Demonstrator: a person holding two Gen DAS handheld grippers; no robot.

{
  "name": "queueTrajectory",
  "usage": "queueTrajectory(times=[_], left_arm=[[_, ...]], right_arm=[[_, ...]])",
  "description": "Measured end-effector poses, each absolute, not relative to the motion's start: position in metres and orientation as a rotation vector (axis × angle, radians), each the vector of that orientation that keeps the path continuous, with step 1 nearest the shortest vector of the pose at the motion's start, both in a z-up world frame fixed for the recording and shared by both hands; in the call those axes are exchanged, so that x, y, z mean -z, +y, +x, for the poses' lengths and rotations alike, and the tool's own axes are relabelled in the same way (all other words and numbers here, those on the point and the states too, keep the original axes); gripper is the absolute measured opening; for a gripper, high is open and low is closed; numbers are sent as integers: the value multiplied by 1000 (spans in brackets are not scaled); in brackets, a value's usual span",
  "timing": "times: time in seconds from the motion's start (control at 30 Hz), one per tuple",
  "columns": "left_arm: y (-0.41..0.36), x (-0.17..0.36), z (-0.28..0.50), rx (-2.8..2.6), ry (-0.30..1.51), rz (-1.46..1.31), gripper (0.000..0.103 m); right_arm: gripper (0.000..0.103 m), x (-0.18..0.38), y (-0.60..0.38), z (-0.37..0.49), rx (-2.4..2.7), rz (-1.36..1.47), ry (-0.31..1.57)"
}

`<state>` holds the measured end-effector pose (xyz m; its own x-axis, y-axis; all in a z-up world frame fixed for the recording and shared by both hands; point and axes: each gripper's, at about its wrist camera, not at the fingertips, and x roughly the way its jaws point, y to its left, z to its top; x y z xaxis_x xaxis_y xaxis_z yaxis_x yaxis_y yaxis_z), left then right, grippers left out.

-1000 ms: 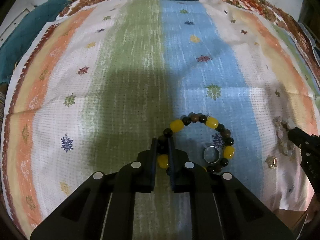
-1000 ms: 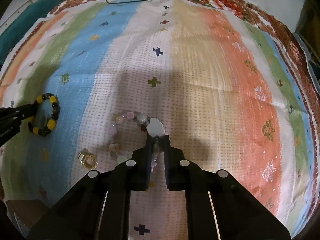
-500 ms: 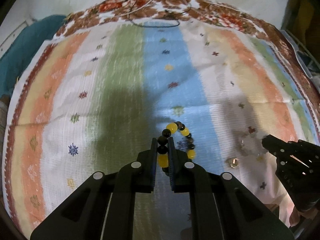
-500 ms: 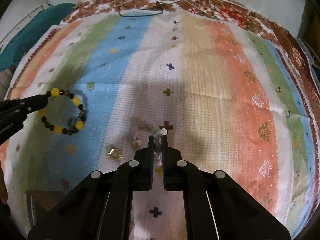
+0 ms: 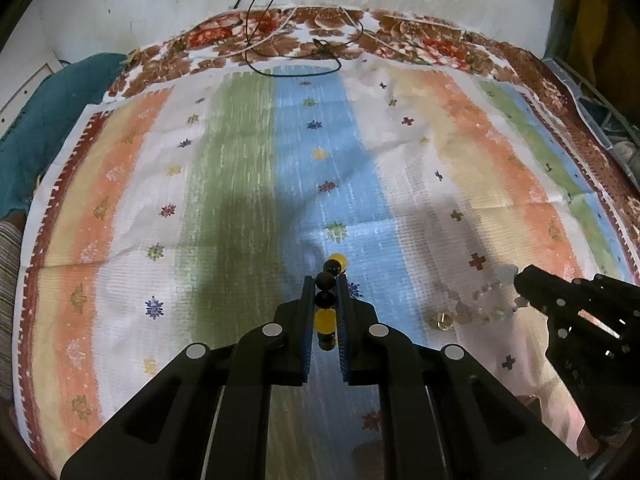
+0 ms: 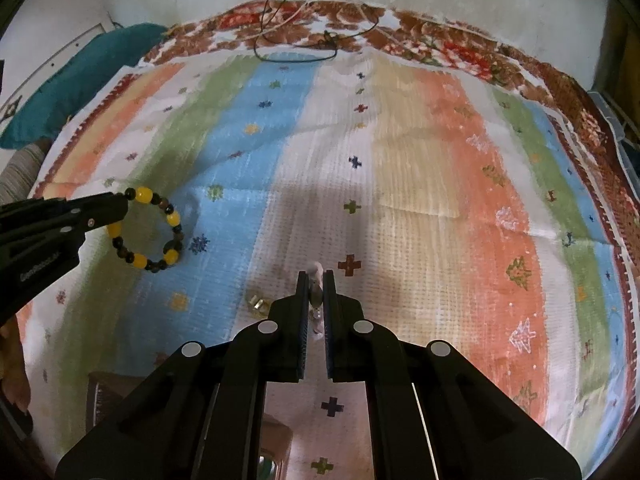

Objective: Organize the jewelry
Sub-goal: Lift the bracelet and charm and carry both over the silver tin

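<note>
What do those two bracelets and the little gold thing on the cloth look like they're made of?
Yellow-and-dark bracelet: glossy round beads, perhaps glass, resin or stone. Pale bracelet: translucent whitish-pink beads, possibly glass or quartz. Gold ring: shiny, yellow metal by its glint.

Ring on cloth between two bracelets (both lifted).

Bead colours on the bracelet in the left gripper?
Yellow and dark brown-black beads on the bracelet; clearest in the right wrist view.
</note>
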<state>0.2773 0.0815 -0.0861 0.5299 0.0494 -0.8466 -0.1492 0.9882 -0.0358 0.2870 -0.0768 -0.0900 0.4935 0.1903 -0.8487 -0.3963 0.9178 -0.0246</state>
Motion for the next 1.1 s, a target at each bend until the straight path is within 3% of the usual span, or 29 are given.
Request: queueTrajectory(times=[1.1], left_arm=[[53,26,211,-35,868,-127,10]], right_arm=[[8,33,-82,227,-400,-181,827]])
